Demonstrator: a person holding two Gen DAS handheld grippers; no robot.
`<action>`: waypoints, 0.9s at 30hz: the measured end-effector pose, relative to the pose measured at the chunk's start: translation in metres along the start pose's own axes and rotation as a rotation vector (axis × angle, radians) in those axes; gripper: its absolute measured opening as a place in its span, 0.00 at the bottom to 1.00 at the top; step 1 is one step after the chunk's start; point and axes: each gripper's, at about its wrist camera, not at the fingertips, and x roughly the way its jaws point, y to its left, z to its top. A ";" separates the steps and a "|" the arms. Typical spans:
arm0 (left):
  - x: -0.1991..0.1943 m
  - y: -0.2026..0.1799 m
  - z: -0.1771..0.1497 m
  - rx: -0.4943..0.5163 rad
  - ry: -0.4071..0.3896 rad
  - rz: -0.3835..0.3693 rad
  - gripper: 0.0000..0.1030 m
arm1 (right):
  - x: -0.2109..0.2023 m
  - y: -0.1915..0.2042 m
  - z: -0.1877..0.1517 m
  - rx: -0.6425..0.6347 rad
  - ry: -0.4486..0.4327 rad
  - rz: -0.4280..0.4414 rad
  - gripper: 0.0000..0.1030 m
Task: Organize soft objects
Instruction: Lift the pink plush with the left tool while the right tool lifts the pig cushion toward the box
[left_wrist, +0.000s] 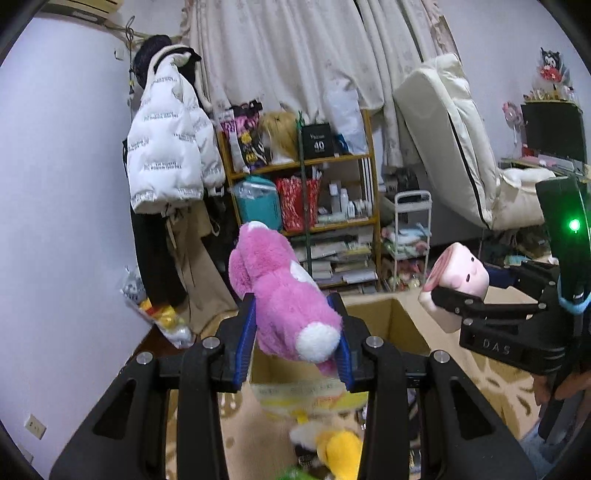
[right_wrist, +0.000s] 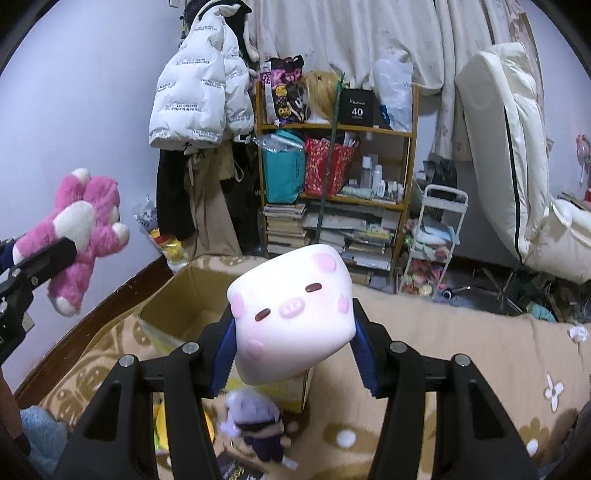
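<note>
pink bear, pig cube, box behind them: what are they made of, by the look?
Pink bear: long fuzzy plush, matte; the pile looks shaggy, with white patches.
Pig cube: smooth and faintly glossy with rounded edges, probably squishy foam or fine fabric; hard to tell which.
Box: brown corrugated cardboard, matte, flaps open.

Both my grippers are the same build: matte black plastic frames with triangular cut-outs in the side arms and round silver screw heads at the linkage pivots. Left gripper (left_wrist: 297, 332) has ribbed blue pads (left_wrist: 246, 341) lining the inner faces of its black fingers; right gripper (right_wrist: 293, 341) has matching blue pads (right_wrist: 223, 356). Seen from the left wrist camera, the right unit carries "DAS" lettering on its black body, a black upright housing with a lit green LED, and a light-blue band around its handle.
</note>
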 end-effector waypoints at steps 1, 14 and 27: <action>0.004 0.000 0.002 0.003 -0.005 0.003 0.36 | 0.004 0.000 0.004 -0.002 -0.006 0.000 0.57; 0.079 0.012 -0.024 0.000 0.067 0.014 0.35 | 0.052 0.007 0.015 0.003 -0.022 0.071 0.60; 0.136 0.030 -0.060 -0.102 0.227 -0.022 0.28 | 0.106 -0.004 -0.014 0.056 0.097 0.125 0.64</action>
